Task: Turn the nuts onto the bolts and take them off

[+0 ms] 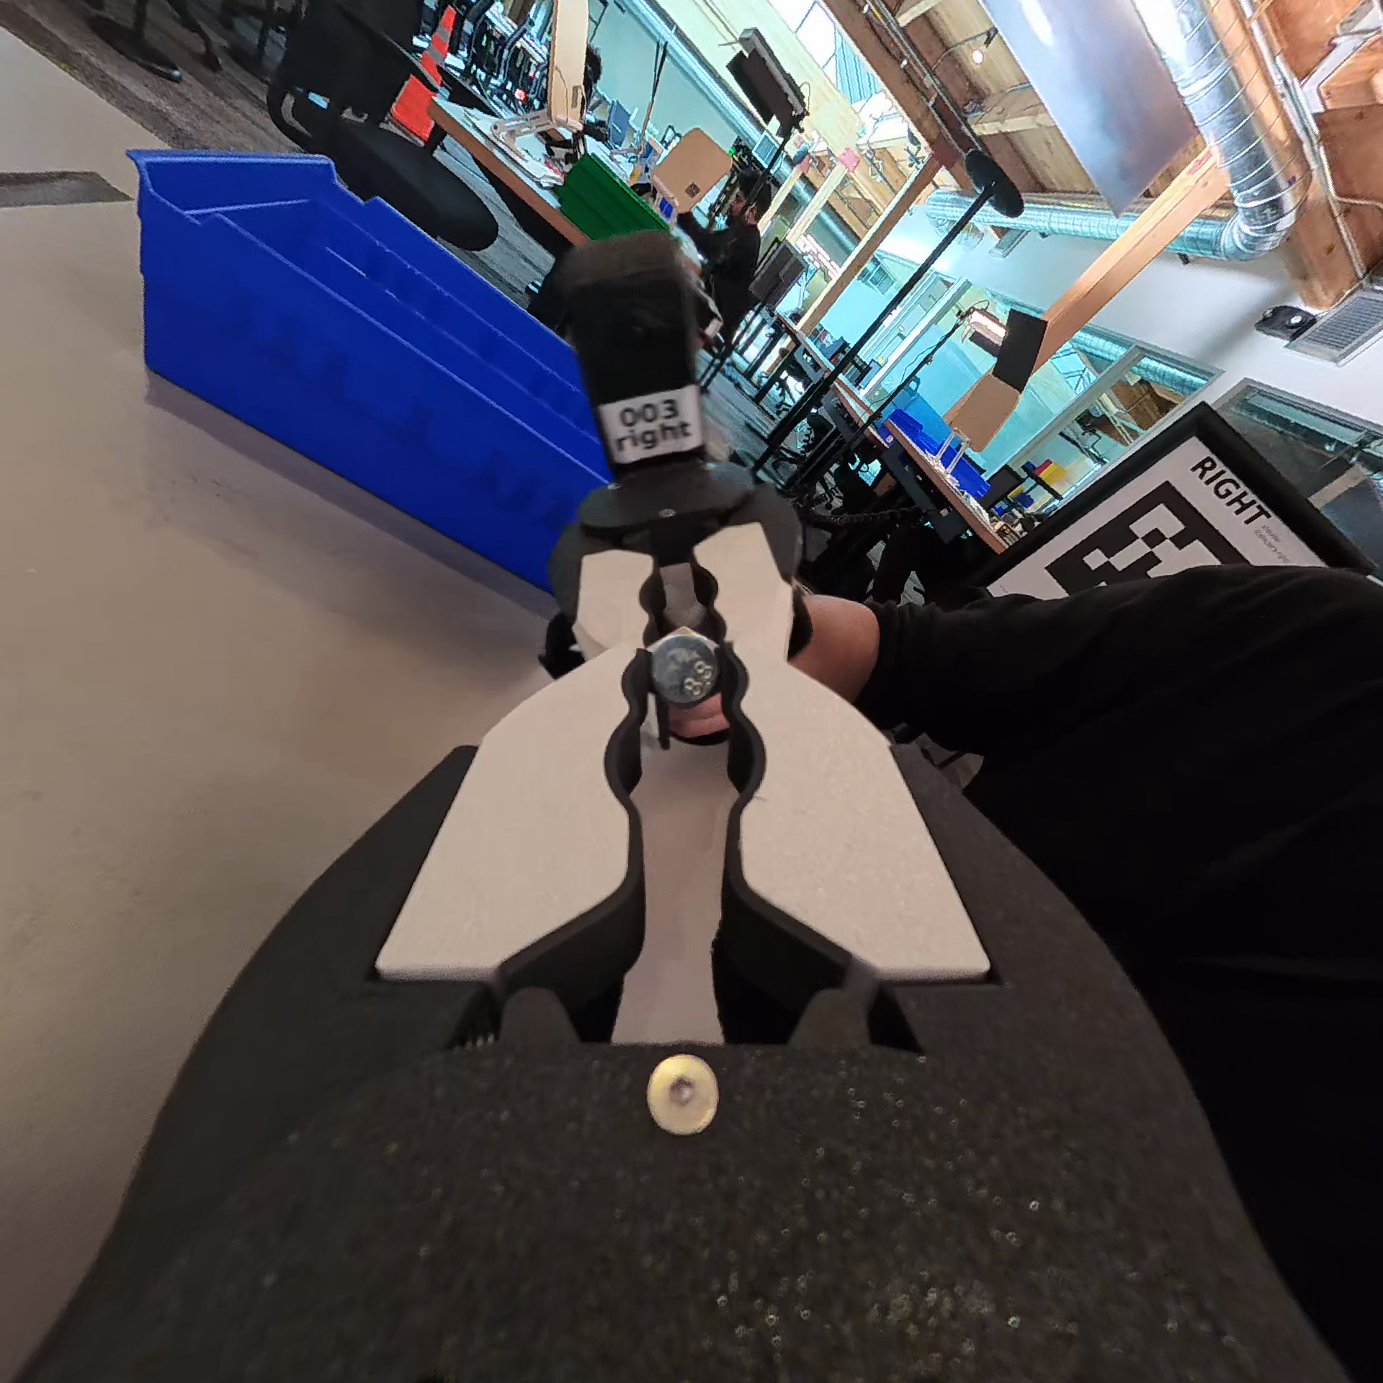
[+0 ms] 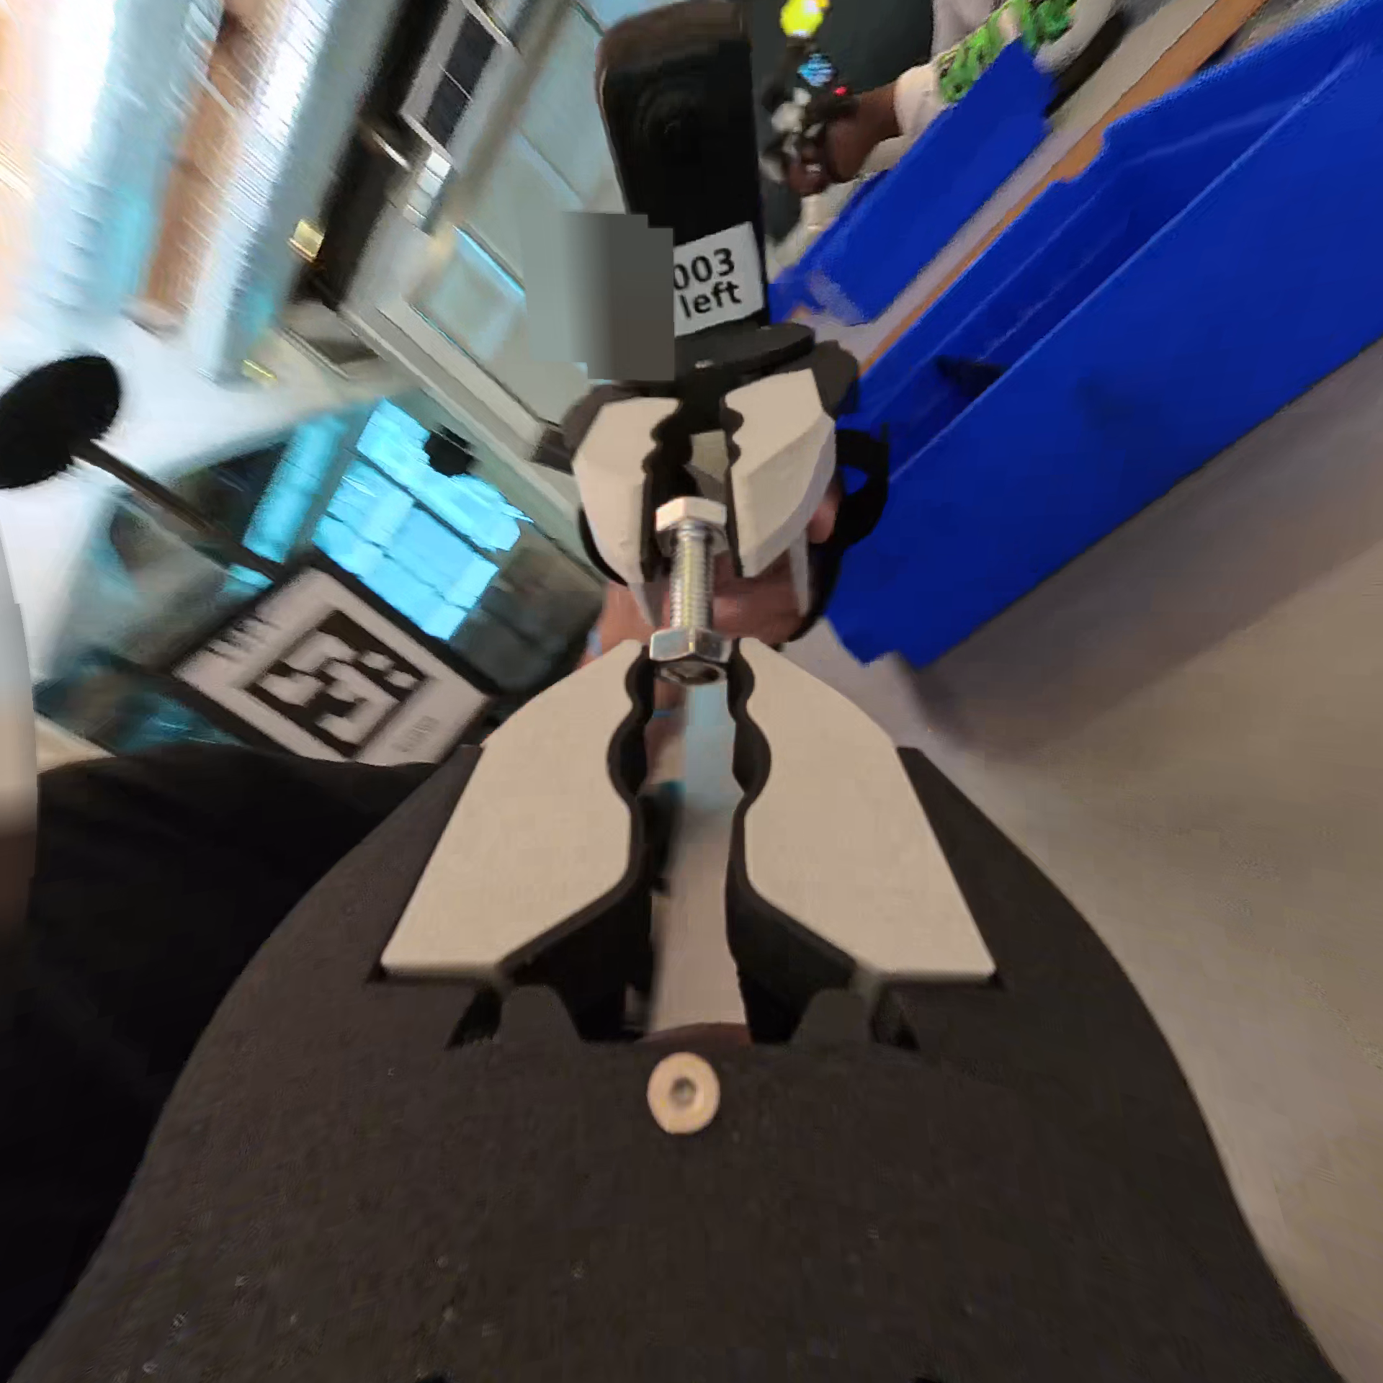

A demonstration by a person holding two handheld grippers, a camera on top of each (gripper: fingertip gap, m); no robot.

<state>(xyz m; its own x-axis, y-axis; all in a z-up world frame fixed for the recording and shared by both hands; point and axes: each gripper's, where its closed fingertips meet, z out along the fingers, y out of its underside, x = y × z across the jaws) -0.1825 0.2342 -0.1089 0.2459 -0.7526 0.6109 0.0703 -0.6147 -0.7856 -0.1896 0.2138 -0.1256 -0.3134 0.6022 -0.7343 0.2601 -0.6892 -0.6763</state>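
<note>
Your left tongs [image 1: 682, 685]: pinched together on the head of the bolt [image 1: 679, 671], which faces your left camera end-on.
Your right tongs [image 2: 690, 662]: clamped on the nut [image 2: 689, 645], which sits on the threaded end of the bolt [image 2: 687, 580].
Bolt axis: it runs straight from one pair of tongs to the other, along both cameras' line of sight, so the two tools face each other tip to tip with the bolt bridging them.
Nut position: near the free end of the thread; bare thread shows between it and the head. I judge it only partly run on, or nearly off; the direction can't be told.
Which hand is nearer: both already hold their piece, so nothing needs reaching for. The turn depends on keeping the two tools in line.
Height: bolt and nut are held in the air above the bench [image 1: 150, 673], touching nothing else.
Beyond: blue bins [image 1: 337, 359] stand on the bench, well apart from the work.
</note>
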